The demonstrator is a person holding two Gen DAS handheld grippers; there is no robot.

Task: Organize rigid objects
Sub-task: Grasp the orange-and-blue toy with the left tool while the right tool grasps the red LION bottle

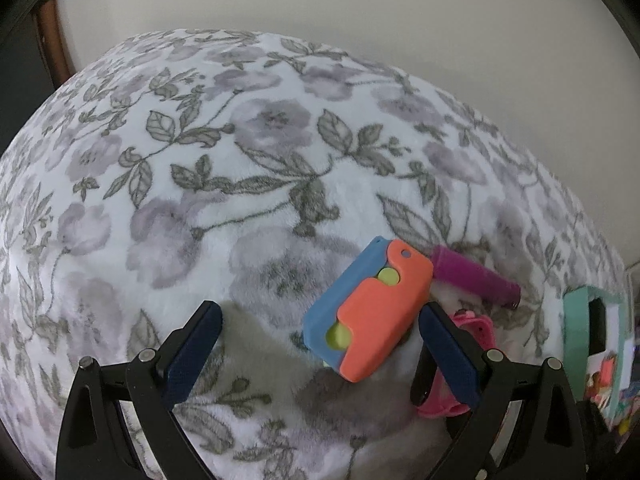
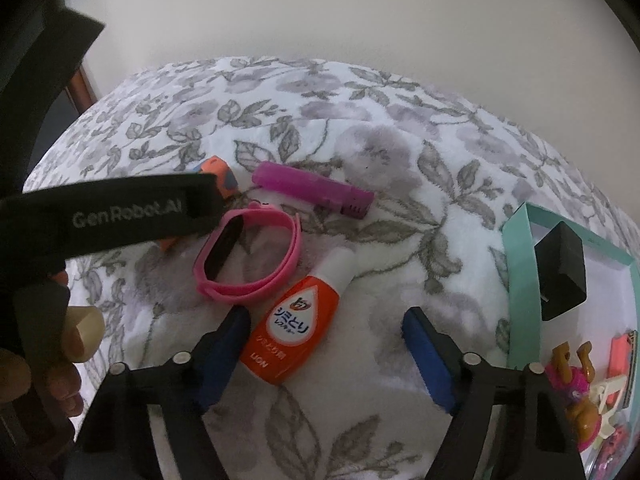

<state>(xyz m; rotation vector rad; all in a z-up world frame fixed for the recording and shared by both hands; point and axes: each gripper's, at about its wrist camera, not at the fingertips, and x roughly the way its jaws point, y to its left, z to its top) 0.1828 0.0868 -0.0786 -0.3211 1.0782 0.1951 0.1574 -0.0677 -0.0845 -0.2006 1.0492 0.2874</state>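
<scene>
A blue and orange block toy (image 1: 366, 312) with yellow-green knobs lies on the floral blanket, between my open left gripper (image 1: 320, 356) fingers, nearer the right finger. A purple tube (image 1: 476, 278) lies behind it and a pink wristband (image 1: 476, 328) shows behind the right finger. In the right wrist view my open right gripper (image 2: 326, 354) hovers over an orange and white LION bottle (image 2: 298, 320), close to its left finger. The pink wristband (image 2: 248, 256) and purple tube (image 2: 312, 194) lie beyond it. The left gripper body (image 2: 112, 212) hides most of the block toy (image 2: 222, 174).
A teal box (image 2: 520, 264) at the right holds a black cube (image 2: 562, 272), a small doll (image 2: 576, 392) and other toys; it also shows in the left wrist view (image 1: 576, 320). The floral blanket (image 1: 200, 160) stretches back to a white wall. A wooden frame (image 1: 52, 44) stands far left.
</scene>
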